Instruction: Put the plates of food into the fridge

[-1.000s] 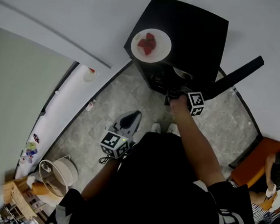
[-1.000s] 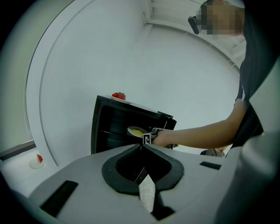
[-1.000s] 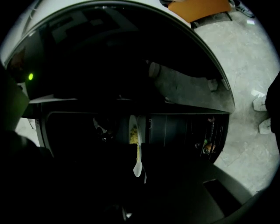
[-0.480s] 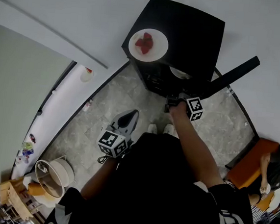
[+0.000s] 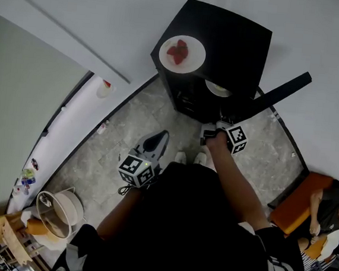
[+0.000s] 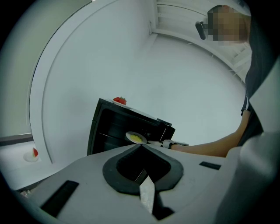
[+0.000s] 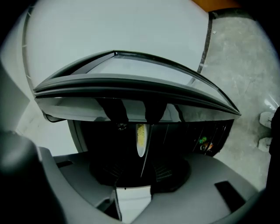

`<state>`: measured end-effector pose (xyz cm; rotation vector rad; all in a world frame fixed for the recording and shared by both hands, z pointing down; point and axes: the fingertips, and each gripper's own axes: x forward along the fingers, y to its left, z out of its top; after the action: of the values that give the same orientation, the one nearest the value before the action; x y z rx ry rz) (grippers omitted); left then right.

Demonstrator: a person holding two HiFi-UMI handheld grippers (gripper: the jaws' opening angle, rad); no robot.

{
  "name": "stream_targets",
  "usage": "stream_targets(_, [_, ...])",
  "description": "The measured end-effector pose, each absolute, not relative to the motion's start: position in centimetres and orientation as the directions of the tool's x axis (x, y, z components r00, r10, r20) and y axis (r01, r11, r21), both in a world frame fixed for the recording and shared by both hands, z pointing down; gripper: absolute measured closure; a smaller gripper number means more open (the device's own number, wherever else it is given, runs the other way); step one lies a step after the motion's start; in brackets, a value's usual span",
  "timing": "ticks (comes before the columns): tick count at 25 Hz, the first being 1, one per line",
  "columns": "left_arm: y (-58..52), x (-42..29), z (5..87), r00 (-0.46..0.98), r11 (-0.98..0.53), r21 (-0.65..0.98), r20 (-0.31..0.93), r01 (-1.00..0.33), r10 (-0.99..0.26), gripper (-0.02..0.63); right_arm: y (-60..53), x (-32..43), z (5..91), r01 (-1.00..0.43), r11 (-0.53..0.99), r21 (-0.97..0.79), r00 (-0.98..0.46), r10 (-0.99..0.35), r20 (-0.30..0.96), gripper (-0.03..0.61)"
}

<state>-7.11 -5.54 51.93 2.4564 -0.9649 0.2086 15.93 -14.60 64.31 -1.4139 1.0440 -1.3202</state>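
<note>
A black mini fridge [image 5: 238,43] stands open in front of me. On its top sits a white plate of strawberries [image 5: 182,54] [image 6: 119,101]. A second white plate with yellow food [image 5: 217,89] [image 6: 136,138] [image 7: 140,138] rests on a shelf inside. My right gripper [image 5: 213,129] [image 7: 140,175] hangs just outside the fridge opening; its jaws have just been opening and stand open with nothing between them, apart from the plate. My left gripper [image 5: 155,142] [image 6: 140,146] is held low by my left side, shut and empty, pointing toward the fridge.
The fridge door [image 5: 278,95] swings out to the right, with small coloured items [image 7: 203,143] on its inner shelf. A white wall runs behind the fridge. A round fan [image 5: 54,213] stands at the lower left. A seated person by an orange seat [image 5: 297,201] is at the right.
My right gripper has let go of the yellow-food plate, which stays on the fridge shelf, and has drawn back toward me. The left gripper has stayed put.
</note>
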Motion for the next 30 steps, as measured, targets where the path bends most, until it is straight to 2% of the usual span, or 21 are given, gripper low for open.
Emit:
stream_targets(9, [-4.9, -7.9, 51.9, 0.731, -0.627, 0.377, 0.308, -0.682, -0.609, 0.591, -13.9, 14.8, 61.1, -0.072, -0.137, -0.988, 0.006, -0.991, 0.137, 0.42])
stream_targets(22, [-4.3, -10.0, 52.1, 0.695, -0.585, 0.382, 0.305, -0.715, -0.65, 0.591, -15.1, 8.6, 54.6, -0.016, -0.003, -1.0, -0.17, -0.985, 0.006, 0.42])
stream_targets(30, [-3.9, -11.1, 52.3, 0.668, -0.548, 0.396, 0.301, -0.737, -0.681, 0.591, -17.6, 6.4, 50.3, 0.007, 0.082, -0.997, -0.228, -0.97, -0.082, 0.42])
